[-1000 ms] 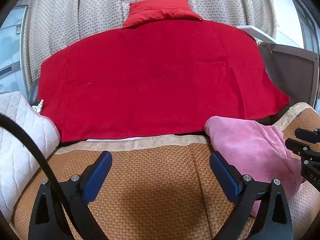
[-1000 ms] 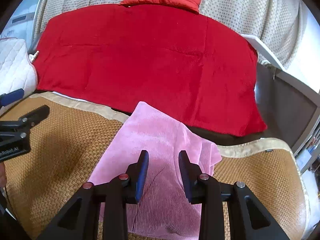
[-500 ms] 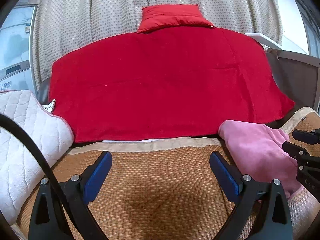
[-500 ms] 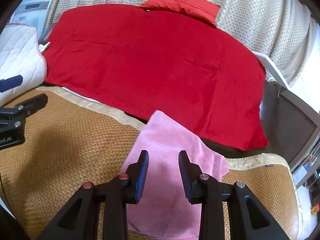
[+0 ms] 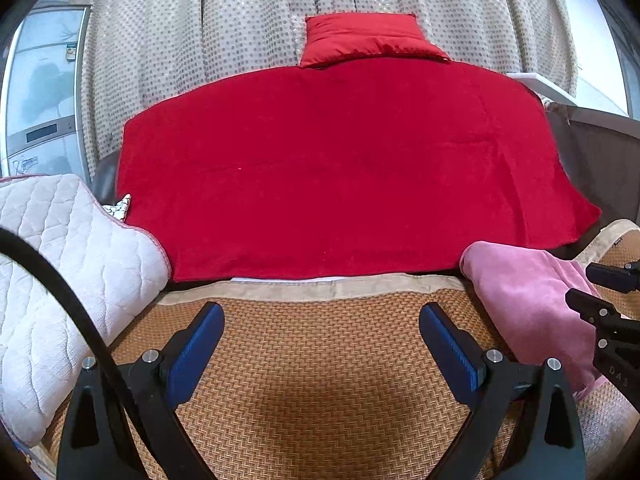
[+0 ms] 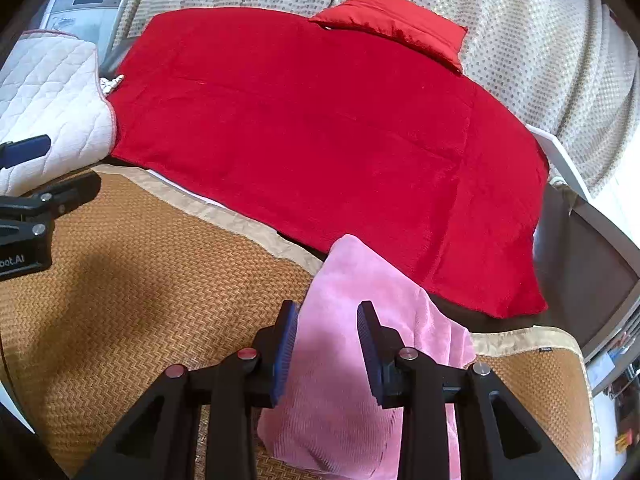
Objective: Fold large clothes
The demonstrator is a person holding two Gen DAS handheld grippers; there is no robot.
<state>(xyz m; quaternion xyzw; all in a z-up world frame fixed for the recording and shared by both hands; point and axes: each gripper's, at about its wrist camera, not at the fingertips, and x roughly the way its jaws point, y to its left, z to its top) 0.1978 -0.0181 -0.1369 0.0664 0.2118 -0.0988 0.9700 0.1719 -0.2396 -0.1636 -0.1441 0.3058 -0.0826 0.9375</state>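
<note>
A folded pink garment (image 6: 360, 360) lies on the woven straw mat (image 6: 140, 300). It also shows at the right of the left wrist view (image 5: 528, 304). My right gripper (image 6: 328, 344) hovers over the garment with its jaws partly apart and nothing between them. My left gripper (image 5: 320, 344) is wide open and empty above the bare mat (image 5: 320, 380), to the left of the garment. The right gripper's black frame (image 5: 608, 320) shows at the right edge of the left wrist view.
A large red blanket (image 5: 340, 168) covers the sofa behind the mat, with a red cushion (image 5: 368, 38) at its far edge. A white quilted pad (image 5: 60, 280) lies at the left. A dotted curtain (image 5: 240, 20) hangs behind.
Both grippers have pulled back and risen from the pink garment, which now sits lower and farther right in the left view. The right gripper's opening has not changed.
</note>
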